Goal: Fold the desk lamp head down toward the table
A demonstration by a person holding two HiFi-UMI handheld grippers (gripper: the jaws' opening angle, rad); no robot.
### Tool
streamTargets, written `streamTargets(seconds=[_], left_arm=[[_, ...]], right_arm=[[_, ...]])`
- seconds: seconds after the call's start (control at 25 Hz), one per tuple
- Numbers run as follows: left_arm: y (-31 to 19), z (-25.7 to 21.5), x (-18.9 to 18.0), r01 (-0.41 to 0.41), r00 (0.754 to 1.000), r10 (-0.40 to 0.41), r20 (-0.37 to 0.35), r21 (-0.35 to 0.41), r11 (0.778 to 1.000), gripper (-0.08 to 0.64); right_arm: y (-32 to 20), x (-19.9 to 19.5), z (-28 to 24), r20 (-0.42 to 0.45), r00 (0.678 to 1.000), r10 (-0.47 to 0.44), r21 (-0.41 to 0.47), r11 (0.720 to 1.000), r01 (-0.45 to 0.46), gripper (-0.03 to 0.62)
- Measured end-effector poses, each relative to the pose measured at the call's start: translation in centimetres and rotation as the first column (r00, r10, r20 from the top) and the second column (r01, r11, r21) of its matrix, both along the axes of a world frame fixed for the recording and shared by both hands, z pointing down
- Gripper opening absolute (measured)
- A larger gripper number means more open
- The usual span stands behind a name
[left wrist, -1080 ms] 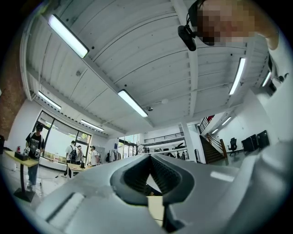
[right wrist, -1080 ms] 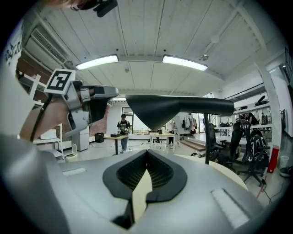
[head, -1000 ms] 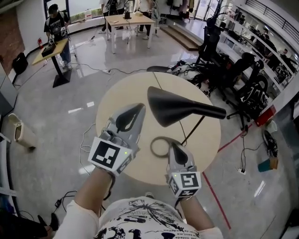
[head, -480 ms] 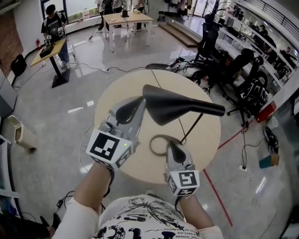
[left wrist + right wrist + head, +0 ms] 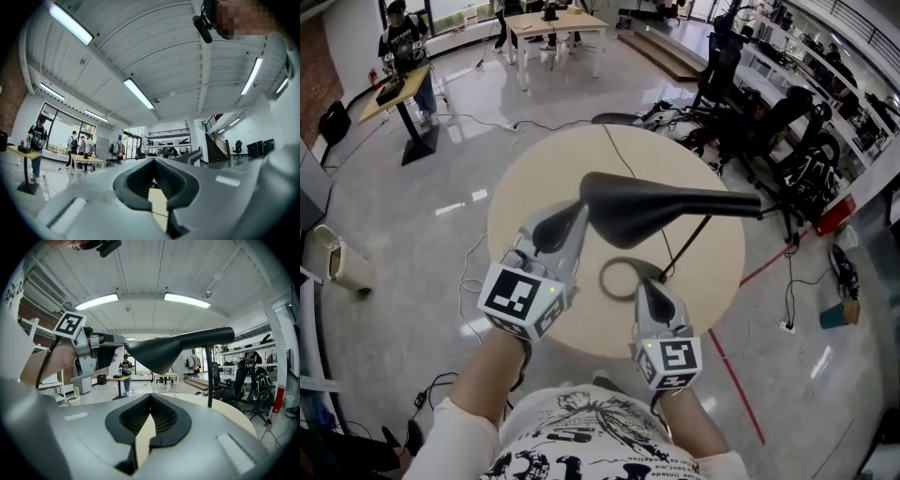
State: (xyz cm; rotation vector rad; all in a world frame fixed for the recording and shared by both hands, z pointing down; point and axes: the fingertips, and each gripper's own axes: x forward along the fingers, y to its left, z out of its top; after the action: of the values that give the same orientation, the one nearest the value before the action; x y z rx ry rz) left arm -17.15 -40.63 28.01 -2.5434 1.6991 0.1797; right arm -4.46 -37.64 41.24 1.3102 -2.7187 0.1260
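A black desk lamp stands on the round wooden table [image 5: 553, 169]. Its wide head [image 5: 647, 211] lies about level above the tabletop, held by a thin stem [image 5: 689, 248] that rises from a ring base [image 5: 614, 277]. My left gripper [image 5: 572, 217] is shut with nothing between its jaws, its tip against the head's left end. My right gripper [image 5: 649, 289] is shut too and sits over the ring base's right side. In the right gripper view the head [image 5: 164, 352] hangs ahead, with the left gripper [image 5: 110, 350] at its left tip.
The lamp's cable [image 5: 619, 159] runs across the table to its far edge. Black office chairs [image 5: 778, 141] crowd the floor to the right. A person stands at a small desk [image 5: 398, 89] far left. A bin [image 5: 337, 262] sits at the left.
My left gripper has closed the small gap to the lamp head's left end. The head has swung a little and lies flatter. The right gripper has stayed by the base.
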Motion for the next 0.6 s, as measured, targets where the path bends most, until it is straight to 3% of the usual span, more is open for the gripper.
streamTargets(seconds=[0.6], left_arm=[[-0.4, 8.9, 2.4, -0.027, 0.999, 0.023, -0.023, -0.183, 0.983, -0.006]], right_arm=[[0.5, 2.6, 3.9, -0.063, 0.997, 0.039, -0.084, 0.995, -0.045, 0.009]])
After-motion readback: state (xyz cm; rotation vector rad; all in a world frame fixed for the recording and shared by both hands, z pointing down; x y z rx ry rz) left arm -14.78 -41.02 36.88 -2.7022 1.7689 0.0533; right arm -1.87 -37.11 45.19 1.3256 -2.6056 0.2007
